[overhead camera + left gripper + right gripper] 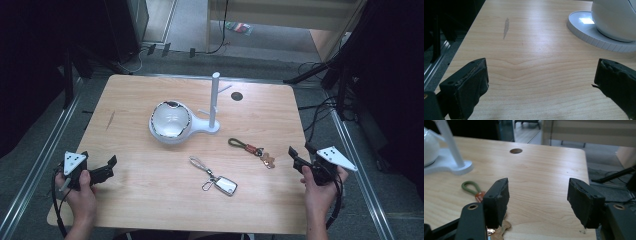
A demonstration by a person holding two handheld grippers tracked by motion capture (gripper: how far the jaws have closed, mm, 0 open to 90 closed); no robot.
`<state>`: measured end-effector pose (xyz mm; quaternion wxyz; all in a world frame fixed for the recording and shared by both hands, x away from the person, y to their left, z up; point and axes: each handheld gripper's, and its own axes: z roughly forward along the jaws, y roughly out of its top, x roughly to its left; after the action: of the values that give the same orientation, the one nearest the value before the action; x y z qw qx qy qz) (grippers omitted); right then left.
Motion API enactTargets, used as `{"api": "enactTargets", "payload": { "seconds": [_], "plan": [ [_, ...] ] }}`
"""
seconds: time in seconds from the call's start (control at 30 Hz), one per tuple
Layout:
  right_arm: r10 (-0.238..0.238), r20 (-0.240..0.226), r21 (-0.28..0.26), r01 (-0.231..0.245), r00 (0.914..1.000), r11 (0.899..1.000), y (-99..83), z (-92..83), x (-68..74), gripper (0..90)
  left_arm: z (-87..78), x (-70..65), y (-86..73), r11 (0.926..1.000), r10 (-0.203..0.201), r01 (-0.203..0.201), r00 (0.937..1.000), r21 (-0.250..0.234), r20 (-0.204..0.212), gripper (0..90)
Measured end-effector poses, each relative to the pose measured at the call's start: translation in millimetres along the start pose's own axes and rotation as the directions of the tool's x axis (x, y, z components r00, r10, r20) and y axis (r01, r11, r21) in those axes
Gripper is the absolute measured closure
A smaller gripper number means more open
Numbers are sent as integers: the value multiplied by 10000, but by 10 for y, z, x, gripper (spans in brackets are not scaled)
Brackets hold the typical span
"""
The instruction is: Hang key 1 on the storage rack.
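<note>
right gripper (300, 154): jaws wide apart, holding nothing, low over the surface (135, 190) near its right edge; in its own view the cookie-charm keychain (499, 230) lies just under the left jaw.
left gripper (106, 167): jaws spread wide and empty, near the front-left corner, well apart from everything.
cookie-charm keychain: green loop (236, 143), red tag, brown charm (268, 160), just left of the right gripper.
silver keychain (218, 181): front centre, between the two grippers.
white stand (215, 102): upright post with pegs, bowl-shaped dish (170, 121) on its base, mid-surface.
step in hand, as I judge: right gripper picks the near keychain; come down over the green loop, which lies flat, and close on it.
edges: right gripper sits close to the right edge; move inward.
open room: bare wood between keychains and stand; approach the pegs from the front.
</note>
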<state>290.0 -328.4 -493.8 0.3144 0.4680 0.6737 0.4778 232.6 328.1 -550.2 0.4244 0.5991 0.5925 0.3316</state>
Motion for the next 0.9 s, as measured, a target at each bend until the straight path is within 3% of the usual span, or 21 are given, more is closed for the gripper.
{"api": "enactTargets", "payload": {
  "seconds": [0.07, 0.1, 0.13, 0.23, 0.3, 0.37, 0.4, 0.43, 0.7, 0.73, 0.9],
  "plan": [
    [-139, -558, 520, 168, 9983, 9985, 77, 32, -21, 368, -1, 1, -1, 10000, -31, 32, 10000, -28, 15, 0],
    [-139, -558, 520, 168, 9983, 9985, 77, 32, -21, 368, -1, 1, -1, 10000, -31, 32, 10000, -28, 15, 0],
    [-618, -617, 1068, 682, 9962, 9919, 179, 47, -7, 411, -2, 1, -2, 10000, -40, 40, 10000, -32, 14, 0],
    [-888, -323, 1203, 921, 9955, 9885, 276, 61, 19, 401, 0, 2, 0, 10000, -19, 19, 10000, 3, 26, 0],
    [-834, -319, 1124, 864, 9960, 9899, 305, 68, 22, 376, 1, 1, 0, 10000, -9, 9, 10000, 4, 23, 0],
    [-767, -740, 1016, 840, 9943, 9913, 393, 103, 65, 336, 1, 1, 0, 10000, -3, 3, 10000, 6, 25, 0],
    [-767, -740, 1016, 840, 9943, 9913, 393, 103, 65, 336, 1, 1, 0, 10000, -3, 3, 10000, 6, 25, 0],
    [-1001, -1112, 1128, 1126, 9887, 9872, 455, 134, 106, 331, 3, 1, 1, 10000, -7, 7, 10000, 13, 30, 0],
    [-745, -1648, 1584, 1009, 9835, 9822, 599, 260, 58, 373, 5, -8, 3, 9999, 88, -88, 10000, 50, -1, 0],
    [-787, -1715, 1931, 1119, 9820, 9748, 659, 307, 49, 358, 8, -11, 3, 10000, 90, -90, 10000, 36, -27, 0],
    [-737, -2064, 2300, 1216, 9757, 9656, 736, 378, 57, 313, 10, -19, 4, 9998, 169, -169, 9998, 53, -72, 0]
  ]
}}
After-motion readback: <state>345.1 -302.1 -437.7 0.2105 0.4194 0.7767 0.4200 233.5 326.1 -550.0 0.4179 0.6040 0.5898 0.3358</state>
